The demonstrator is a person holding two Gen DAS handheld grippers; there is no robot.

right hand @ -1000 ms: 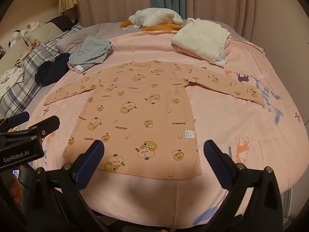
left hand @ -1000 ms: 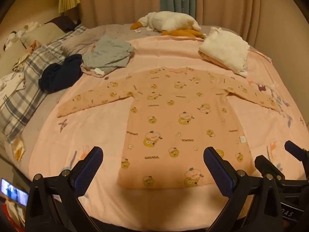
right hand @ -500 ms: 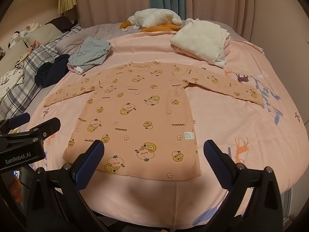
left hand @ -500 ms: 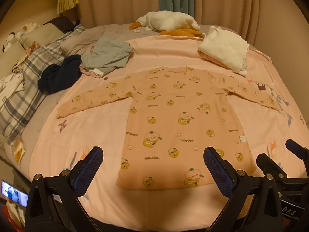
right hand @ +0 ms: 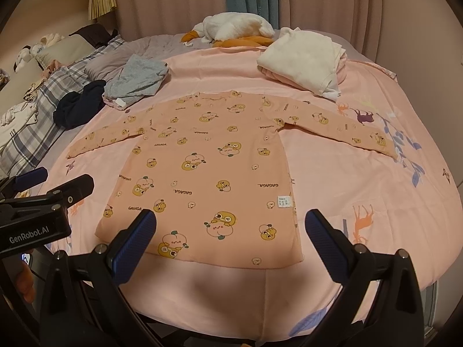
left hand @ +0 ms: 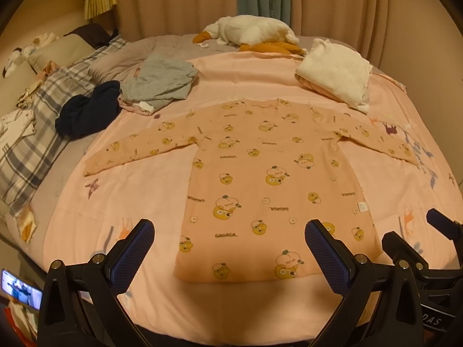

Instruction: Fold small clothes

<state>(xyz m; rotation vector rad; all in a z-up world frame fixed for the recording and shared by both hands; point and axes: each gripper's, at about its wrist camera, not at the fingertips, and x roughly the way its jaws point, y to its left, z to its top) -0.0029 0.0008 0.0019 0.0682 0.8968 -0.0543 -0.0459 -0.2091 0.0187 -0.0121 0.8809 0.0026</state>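
Observation:
A small peach long-sleeved shirt (left hand: 269, 179) with yellow cartoon prints lies flat on the pink bedsheet, sleeves spread to both sides, hem toward me. It also shows in the right wrist view (right hand: 208, 170). My left gripper (left hand: 228, 248) is open and empty, hovering above the hem. My right gripper (right hand: 231, 237) is open and empty, also above the hem. Each gripper shows in the other's view: the right one at the lower right (left hand: 416, 240), the left one at the left edge (right hand: 55, 182).
A grey garment (left hand: 159, 81) and a dark navy one (left hand: 86, 110) lie at the back left. A folded white and pink pile (left hand: 335, 72) sits at the back right. A white plush goose (left hand: 251, 31) lies by the curtains. Plaid bedding (left hand: 31, 133) is at left.
Both grippers have drifted slightly; the views shifted a little. The shirt has not moved and both grippers stay open.

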